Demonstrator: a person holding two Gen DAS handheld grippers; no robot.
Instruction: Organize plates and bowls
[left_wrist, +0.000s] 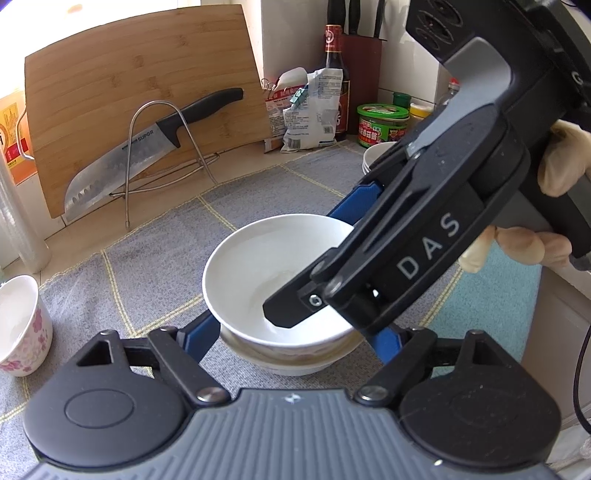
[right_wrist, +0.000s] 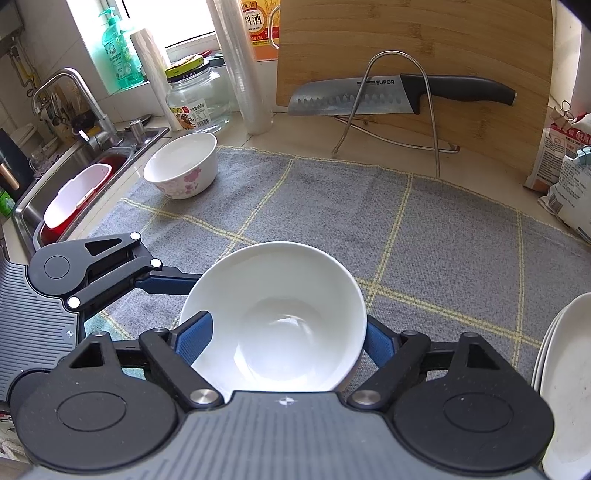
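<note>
White bowl (right_wrist: 275, 317) at lower centre of the right wrist view, nested in a second bowl (left_wrist: 291, 360) on the grey checked cloth (right_wrist: 406, 229), clamped by the right gripper (right_wrist: 282, 341), the left gripper (left_wrist: 295, 334) standing open around the stack, floral bowl (right_wrist: 183, 166) far upper left.

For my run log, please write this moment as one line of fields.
step: stacking bowls | right gripper: shut on white bowl | white bowl: nested in lower bowl | left gripper: astride stack, contact unclear
</note>
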